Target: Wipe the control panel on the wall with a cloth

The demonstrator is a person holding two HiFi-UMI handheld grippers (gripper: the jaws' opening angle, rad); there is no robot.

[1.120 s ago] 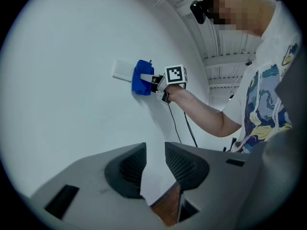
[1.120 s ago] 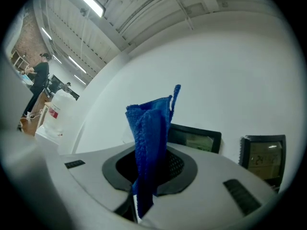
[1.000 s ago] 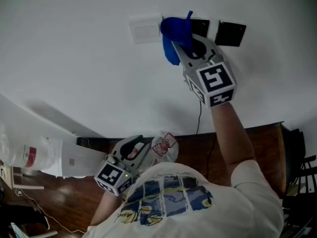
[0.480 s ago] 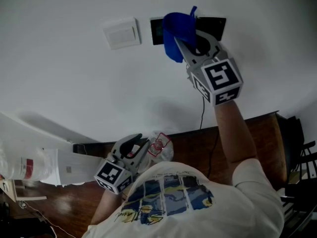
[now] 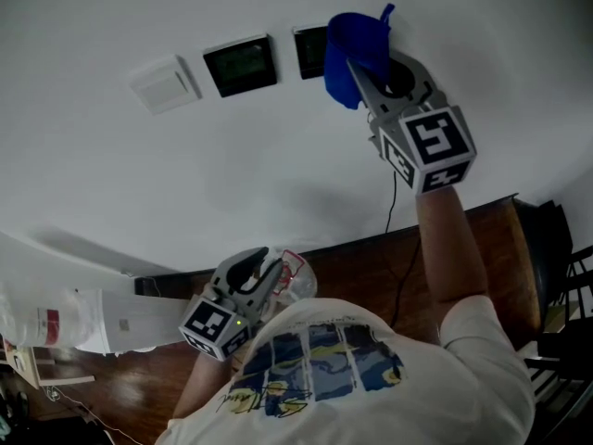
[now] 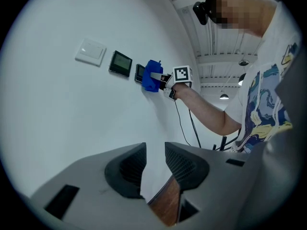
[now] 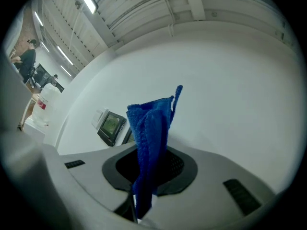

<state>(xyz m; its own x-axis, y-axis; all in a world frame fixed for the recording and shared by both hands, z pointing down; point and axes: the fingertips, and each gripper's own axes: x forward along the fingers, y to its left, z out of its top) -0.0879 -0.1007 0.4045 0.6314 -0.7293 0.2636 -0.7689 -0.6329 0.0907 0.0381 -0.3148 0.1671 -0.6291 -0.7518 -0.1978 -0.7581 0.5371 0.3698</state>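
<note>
The right gripper (image 5: 369,72) is raised to the wall (image 5: 111,184) with its fingers clenched on a blue cloth (image 5: 352,49), which stands up out of them in a narrow bunched fold; the right gripper view shows the pads pinching only the lower part of that fold. The cloth appears to press on the wall at the right-hand edge of a dark panel (image 5: 309,52), hiding part of it, while the screen panel (image 5: 240,65) just beside that one and the white switch plate (image 5: 165,83) further left lie uncovered. The left gripper (image 5: 267,269) hangs low by the person's chest, well apart from the wall, its fingers a little apart with nothing between them. The likeliest trouble, as I judge it, is the grip: the cloth is held by a thin pinch, and dragging it sideways over the raised panel frames could tug it loose and drop it onto the wooden surface (image 5: 482,248) below. A second risk is the hard fingers sitting close behind the cloth; if the fold flattens or shifts, plastic rather than fabric could rub the screen or press a control and change a setting. Bunched like this, the cloth also meets little of the panel at a time, so corners may be missed. A black cord (image 5: 390,221) hanging down the wall beneath the arm could snag on a low stroke
</note>
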